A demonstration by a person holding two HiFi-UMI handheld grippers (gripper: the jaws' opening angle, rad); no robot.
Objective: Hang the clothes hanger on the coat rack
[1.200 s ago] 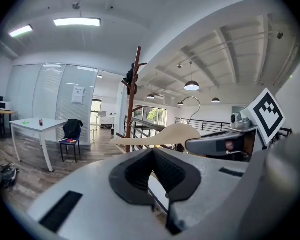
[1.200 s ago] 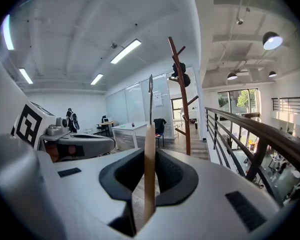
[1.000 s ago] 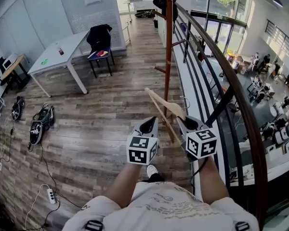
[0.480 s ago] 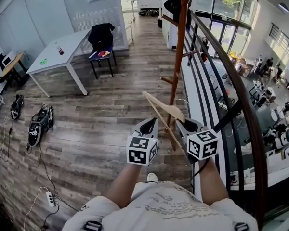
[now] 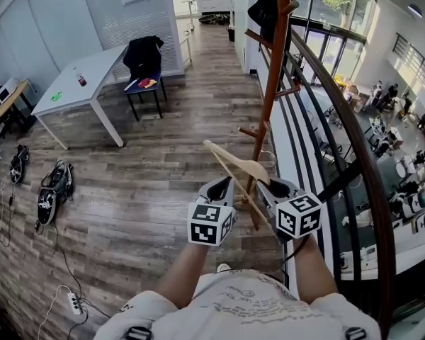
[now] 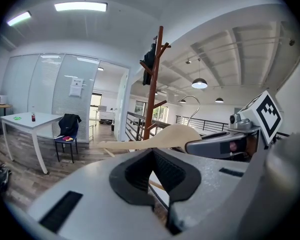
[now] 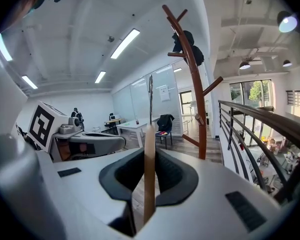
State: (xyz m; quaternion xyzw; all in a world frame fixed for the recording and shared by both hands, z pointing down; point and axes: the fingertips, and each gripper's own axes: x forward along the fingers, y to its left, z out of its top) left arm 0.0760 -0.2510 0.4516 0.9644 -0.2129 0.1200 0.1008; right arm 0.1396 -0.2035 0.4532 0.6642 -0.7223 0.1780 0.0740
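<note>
Tongs: right gripper (image 7: 150,156) clamped on clothes hanger (image 7: 149,194); left gripper (image 6: 154,165) together, empty.

A wood floor (image 5: 163,154) is laid under the table (image 5: 78,87); a chair (image 5: 143,66) is set just right of it.

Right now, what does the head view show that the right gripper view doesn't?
Only the head view: the person's forearms, a power strip on the floor. Only the right gripper view: ceiling lights, and the hanger edge-on between closed jaws. Both: right claw, coat rack, white table, railing.
</note>
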